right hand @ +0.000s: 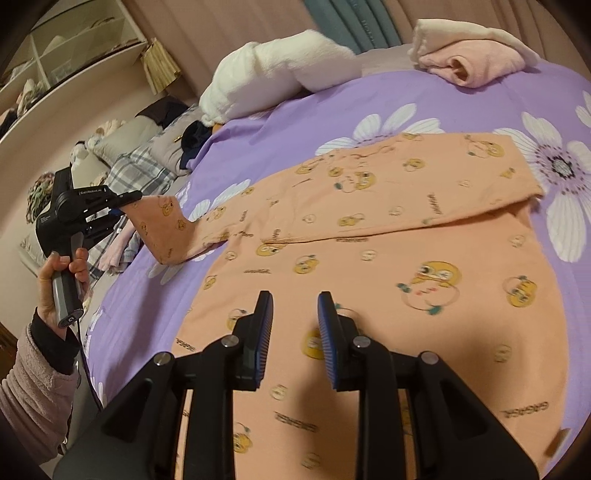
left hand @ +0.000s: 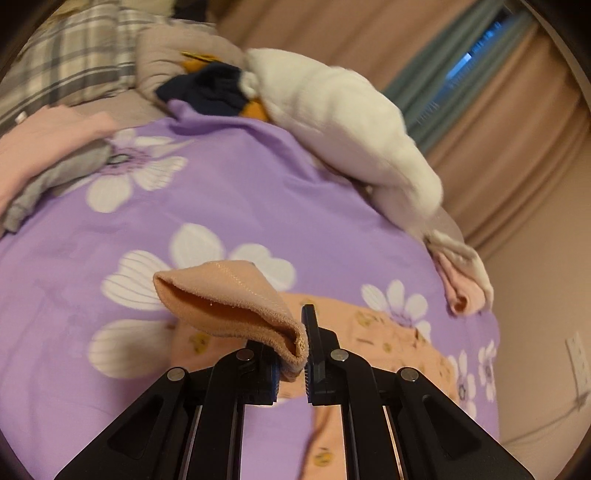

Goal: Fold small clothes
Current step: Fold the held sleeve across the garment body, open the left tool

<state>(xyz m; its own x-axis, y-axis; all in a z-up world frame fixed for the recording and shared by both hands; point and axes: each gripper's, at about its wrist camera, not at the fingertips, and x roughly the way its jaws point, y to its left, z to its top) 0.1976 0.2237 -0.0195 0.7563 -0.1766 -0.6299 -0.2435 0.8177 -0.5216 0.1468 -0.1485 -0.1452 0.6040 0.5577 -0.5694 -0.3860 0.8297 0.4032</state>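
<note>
Nearest the right wrist camera, the right gripper (right hand: 295, 314) hangs over the peach top (right hand: 369, 277) with its jaws apart and nothing between them; only the printed cloth shows in the gap. That top lies spread on the bed (right hand: 288, 122), whose purple cover carries big white flowers. One sleeve (right hand: 406, 192) is folded across the body, its cuff out at 2 o'clock from the gripper. At 10 o'clock the other sleeve is lifted off the cover, its end pinched in the left gripper (right hand: 123, 206). A hand (right hand: 62, 273) in a fuzzy pink cuff holds that tool's grey handle at 9 o'clock.

From the left wrist camera, the left gripper (left hand: 301, 347) is clamped on the cuff (left hand: 229, 302), which stands up and gapes open toward 10 o'clock, the fingers nearly together on its edge. Below it the top's body lies on the cover toward 4 o'clock.

Farther off, a white plush bundle (right hand: 273, 70) lies along the far edge of the bed at 12 o'clock, and a rolled pink cloth (right hand: 469, 66) sits at 1 o'clock. Dark clothes (right hand: 195, 140) and a plaid pillow (right hand: 136, 170) lie at 11 o'clock. Curtains (right hand: 354, 22) hang behind.
</note>
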